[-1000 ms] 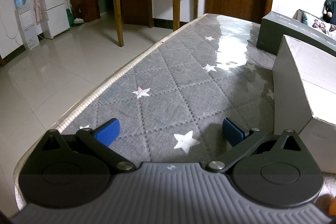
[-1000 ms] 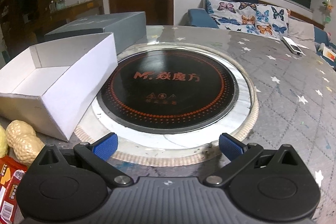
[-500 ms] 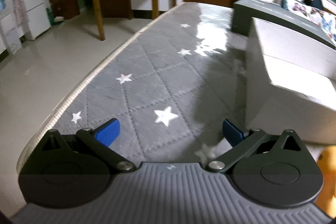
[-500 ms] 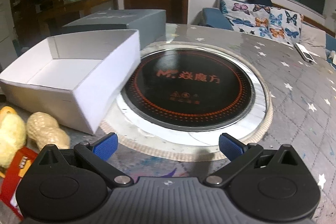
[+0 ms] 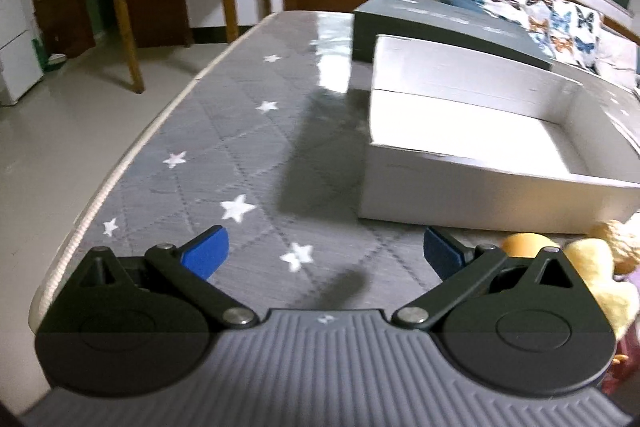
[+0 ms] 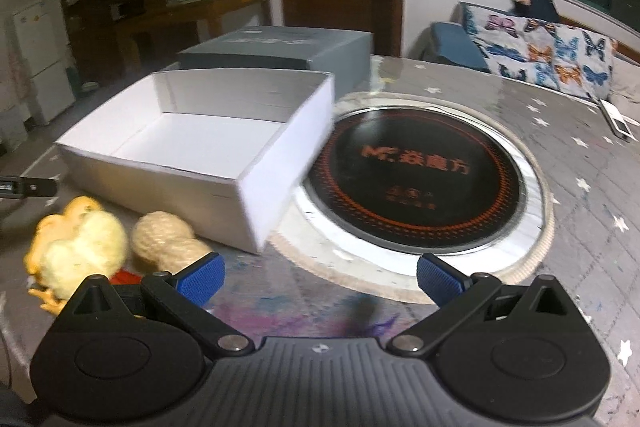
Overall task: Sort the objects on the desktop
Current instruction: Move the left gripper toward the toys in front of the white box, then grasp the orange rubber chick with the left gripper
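L wrist: my left gripper (image 5: pixel 325 253) is spread wide w/ nothing between the fingers, over the star cloth (image 5: pixel 240 147). White box (image 5: pixel 480 143) sits ahead-right; yellow plush chick (image 5: pixel 600 287) just below its near wall.

R wrist: right gripper (image 6: pixel 320 277) also wide, empty. Chick (image 6: pixel 80 247) and peanut toy (image 6: pixel 168 239) lie just in front of the box (image 6: pixel 192 147); induction plate (image 6: pixel 416 183) right of it.

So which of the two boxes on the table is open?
The white box, nearer the right gripper: it has no lid and its bare inside shows. The dark grey box behind it is closed.
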Tool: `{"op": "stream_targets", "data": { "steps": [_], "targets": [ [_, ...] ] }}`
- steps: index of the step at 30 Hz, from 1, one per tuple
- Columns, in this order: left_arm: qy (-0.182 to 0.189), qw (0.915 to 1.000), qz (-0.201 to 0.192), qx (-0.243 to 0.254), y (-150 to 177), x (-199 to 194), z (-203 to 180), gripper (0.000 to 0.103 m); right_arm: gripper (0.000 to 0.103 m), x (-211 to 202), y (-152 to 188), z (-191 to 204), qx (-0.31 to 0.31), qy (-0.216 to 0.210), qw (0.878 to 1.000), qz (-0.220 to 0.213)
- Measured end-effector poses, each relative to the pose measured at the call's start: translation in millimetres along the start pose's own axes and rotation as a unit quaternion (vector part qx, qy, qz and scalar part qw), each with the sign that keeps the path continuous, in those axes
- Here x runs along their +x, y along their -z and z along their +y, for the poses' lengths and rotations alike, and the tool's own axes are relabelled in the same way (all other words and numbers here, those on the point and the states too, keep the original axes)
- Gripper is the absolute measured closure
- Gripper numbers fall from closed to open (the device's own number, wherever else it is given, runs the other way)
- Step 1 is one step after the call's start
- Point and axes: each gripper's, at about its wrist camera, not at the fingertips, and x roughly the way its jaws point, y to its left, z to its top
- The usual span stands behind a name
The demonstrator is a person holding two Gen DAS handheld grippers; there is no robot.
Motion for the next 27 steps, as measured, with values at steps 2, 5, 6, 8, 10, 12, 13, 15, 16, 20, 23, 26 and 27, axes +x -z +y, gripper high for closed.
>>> {"op": "stream_targets", "data": {
  "steps": [2,5,6,8,10,12,13,15,16,20,23,26,27],
  "targets": [
    [0.014,0.9999,0.005,0.005,-1,-3,-5,0.000,0.000,-3,0,7,-0.010,-0.013,1.000,0.000],
    [0.037,0.9991,0.013,0.018,0,-9,-12,0.000,0.000,-8,-1,20,-0.030,-0.032,0.999,-0.004],
    [0.045,0.9986,0.016,0.023,1,-12,-15,0.000,0.000,-9,-1,23,-0.035,-0.037,0.999,-0.006],
    [0.063,0.9973,0.022,0.032,4,-17,-20,0.000,0.000,-13,-2,29,-0.044,-0.048,0.998,-0.008],
    [0.083,0.9952,0.030,0.041,7,-22,-26,0.000,0.000,-16,-4,35,-0.052,-0.059,0.997,-0.010],
    [0.099,0.9929,0.037,0.054,11,-26,-33,0.000,0.000,-18,-6,40,-0.059,-0.066,0.996,-0.013],
    [0.105,0.9919,0.040,0.059,13,-29,-36,0.000,0.000,-18,-7,42,-0.062,-0.067,0.996,-0.015],
    [0.113,0.9899,0.048,0.070,16,-30,-42,0.000,0.000,-18,-9,46,-0.068,-0.070,0.995,-0.018],
    [0.112,0.9897,0.050,0.074,16,-30,-43,0.000,0.000,-18,-9,47,-0.070,-0.071,0.995,-0.018],
    [0.105,0.9890,0.053,0.090,17,-30,-47,0.000,0.000,-18,-10,53,-0.078,-0.080,0.994,-0.018],
    [0.100,0.9883,0.055,0.101,18,-30,-49,0.000,0.000,-18,-11,57,-0.087,-0.085,0.992,-0.019],
    [0.094,0.9875,0.057,0.113,19,-30,-52,0.000,0.000,-17,-12,61,-0.096,-0.087,0.991,-0.020],
    [0.092,0.9872,0.058,0.117,19,-30,-53,0.000,0.000,-17,-13,62,-0.098,-0.088,0.991,-0.021]
  ]
}}
